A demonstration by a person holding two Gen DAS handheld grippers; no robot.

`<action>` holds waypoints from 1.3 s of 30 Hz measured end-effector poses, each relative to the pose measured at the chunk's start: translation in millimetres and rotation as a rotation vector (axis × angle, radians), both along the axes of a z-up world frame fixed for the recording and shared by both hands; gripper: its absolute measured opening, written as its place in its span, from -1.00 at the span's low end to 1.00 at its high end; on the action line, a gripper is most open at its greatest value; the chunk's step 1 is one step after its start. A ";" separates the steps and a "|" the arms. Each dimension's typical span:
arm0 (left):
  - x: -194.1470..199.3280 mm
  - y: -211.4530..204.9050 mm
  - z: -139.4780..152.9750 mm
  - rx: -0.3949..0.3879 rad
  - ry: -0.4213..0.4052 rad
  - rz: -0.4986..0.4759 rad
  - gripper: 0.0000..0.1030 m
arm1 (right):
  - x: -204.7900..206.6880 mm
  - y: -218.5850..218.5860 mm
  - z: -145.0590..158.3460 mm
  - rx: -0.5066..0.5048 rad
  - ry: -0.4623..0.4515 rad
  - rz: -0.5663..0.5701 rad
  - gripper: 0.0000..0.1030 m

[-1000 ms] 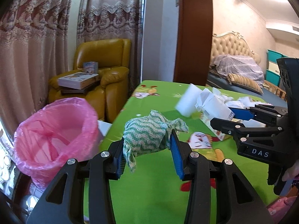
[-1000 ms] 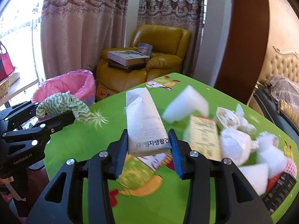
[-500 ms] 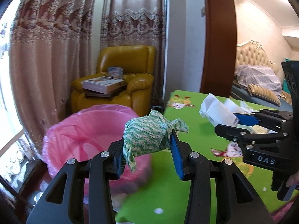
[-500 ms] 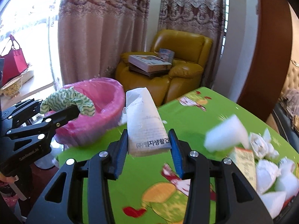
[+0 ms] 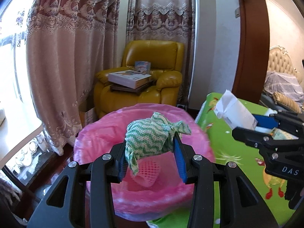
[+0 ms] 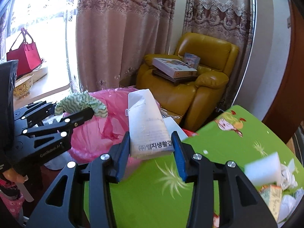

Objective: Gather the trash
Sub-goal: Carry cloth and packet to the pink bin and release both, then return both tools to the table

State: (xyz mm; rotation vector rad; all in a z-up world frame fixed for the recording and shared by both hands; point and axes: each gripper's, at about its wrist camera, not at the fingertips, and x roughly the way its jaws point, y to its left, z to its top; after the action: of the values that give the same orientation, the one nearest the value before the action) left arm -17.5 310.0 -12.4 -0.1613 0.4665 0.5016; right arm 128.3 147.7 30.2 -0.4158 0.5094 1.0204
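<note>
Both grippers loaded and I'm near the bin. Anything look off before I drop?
Nothing stands out. The left gripper is shut on the green cloth, which hangs over the pink bin. The right gripper is shut on the white packet, at the table edge beside the bin. A pink foam net lies inside.

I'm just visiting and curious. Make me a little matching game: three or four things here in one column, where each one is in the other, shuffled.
Things:
1. green-and-white cloth
2. white paper packet
3. pink foam net
4. flat box

Places:
A. on the yellow armchair
B. inside the pink-lined bin
C. between the right gripper fingers
D. between the left gripper fingers

Pairs: 1-D, 2-C, 3-B, 4-A
</note>
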 end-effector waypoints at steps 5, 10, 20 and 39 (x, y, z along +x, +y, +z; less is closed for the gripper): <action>3.5 26.0 -10.7 -0.017 0.039 0.033 -0.23 | 1.9 28.4 -2.5 -0.014 0.012 0.020 -0.18; 5.9 48.8 -23.2 -0.048 0.063 0.050 -0.21 | 7.1 51.5 -8.6 -0.019 0.044 0.035 -0.14; -16.4 46.5 -25.5 -0.051 0.021 0.146 0.70 | 17.7 33.4 -5.9 0.033 0.084 0.013 0.22; 69.1 -159.9 -8.0 -0.053 0.001 -0.346 0.77 | 61.9 -224.4 32.3 0.171 -0.021 -0.377 0.48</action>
State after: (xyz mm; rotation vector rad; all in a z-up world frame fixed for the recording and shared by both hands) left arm 51.7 150.1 -20.5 -0.1272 0.4973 0.1507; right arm 190.1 -76.7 62.6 -0.1686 0.4561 0.6878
